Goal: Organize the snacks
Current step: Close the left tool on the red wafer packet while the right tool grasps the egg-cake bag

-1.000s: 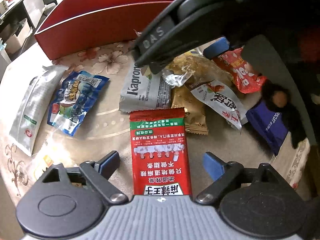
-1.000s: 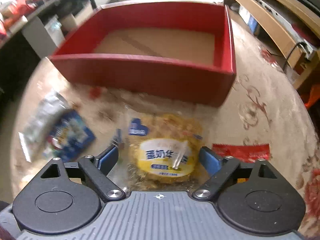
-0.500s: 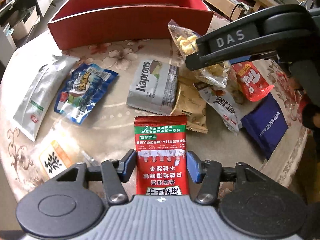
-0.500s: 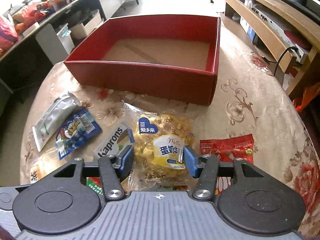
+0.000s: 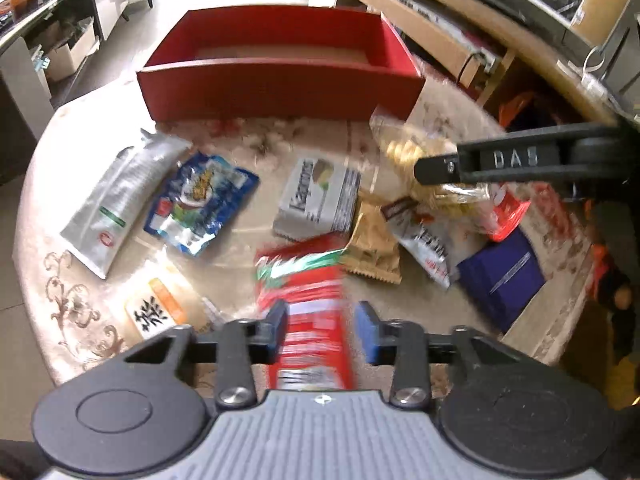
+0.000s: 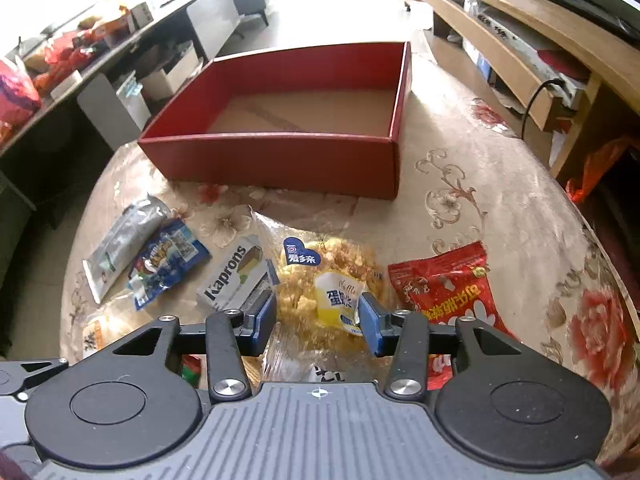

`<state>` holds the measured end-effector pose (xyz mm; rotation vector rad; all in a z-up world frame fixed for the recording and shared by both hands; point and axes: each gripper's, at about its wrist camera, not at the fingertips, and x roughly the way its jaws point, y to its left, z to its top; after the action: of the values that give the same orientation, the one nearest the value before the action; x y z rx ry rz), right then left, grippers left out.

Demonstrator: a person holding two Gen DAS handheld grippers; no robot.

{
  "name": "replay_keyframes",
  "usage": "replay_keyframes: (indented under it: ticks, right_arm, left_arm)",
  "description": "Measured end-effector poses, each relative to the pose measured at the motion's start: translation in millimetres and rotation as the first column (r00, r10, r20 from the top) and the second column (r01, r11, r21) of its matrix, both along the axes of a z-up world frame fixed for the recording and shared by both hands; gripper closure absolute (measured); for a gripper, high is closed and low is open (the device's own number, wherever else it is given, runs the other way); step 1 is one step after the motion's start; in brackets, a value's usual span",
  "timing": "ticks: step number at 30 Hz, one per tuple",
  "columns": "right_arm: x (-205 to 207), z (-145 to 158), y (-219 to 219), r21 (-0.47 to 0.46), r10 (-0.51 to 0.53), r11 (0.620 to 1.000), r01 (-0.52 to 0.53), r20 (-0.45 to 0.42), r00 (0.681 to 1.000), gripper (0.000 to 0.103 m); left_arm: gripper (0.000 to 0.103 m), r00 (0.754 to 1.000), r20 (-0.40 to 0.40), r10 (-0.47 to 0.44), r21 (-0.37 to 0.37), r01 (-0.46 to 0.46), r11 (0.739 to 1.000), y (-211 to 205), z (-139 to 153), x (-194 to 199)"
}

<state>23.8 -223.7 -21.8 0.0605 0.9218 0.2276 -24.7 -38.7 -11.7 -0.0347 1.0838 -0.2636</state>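
My left gripper [image 5: 320, 320] is shut on a red and green snack packet [image 5: 308, 280], which is blurred and lifted off the patterned tablecloth. The jaws of my right gripper [image 6: 318, 312] are closing, with both blue pads pressed on a clear bag of yellow egg waffles [image 6: 336, 276]. In the left wrist view that waffle bag [image 5: 404, 148] hangs from the right gripper's black finger [image 5: 500, 160], above the pile of snacks. The red box [image 6: 280, 156] stands open and empty at the far side of the table, beyond both grippers.
On the cloth lie a grey Kaprons pack [image 5: 320, 196], a blue packet [image 5: 200, 204], a silver pouch [image 5: 120, 196], a brown packet [image 5: 376, 248], a dark blue packet [image 5: 504, 272] and a red bag [image 6: 444, 284]. The round table's edge curves close on the left and right.
Both grippers closed on their packets and rose. The red and green packet left the cloth, and the waffle bag came up off the pile. The red box now sits further off.
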Motion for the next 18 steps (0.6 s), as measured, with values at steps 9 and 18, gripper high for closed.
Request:
replay_keyframes:
  ticks: [9,18]
  right_arm:
    - [-7,2,2,0.009,-0.031,0.999,0.031,0.006,0.999,0.051]
    - [-3,-4,7,-0.011,0.008,1.000,-0.009,-0.013,1.000,0.051]
  left_arm:
    - [0.057,0.999,-0.051,0.010,0.033,-0.008,0.999,1,-16,5]
    - [0.030,0.994,-0.086,0.069,0.155,-0.055,0.986,-12,-46,22]
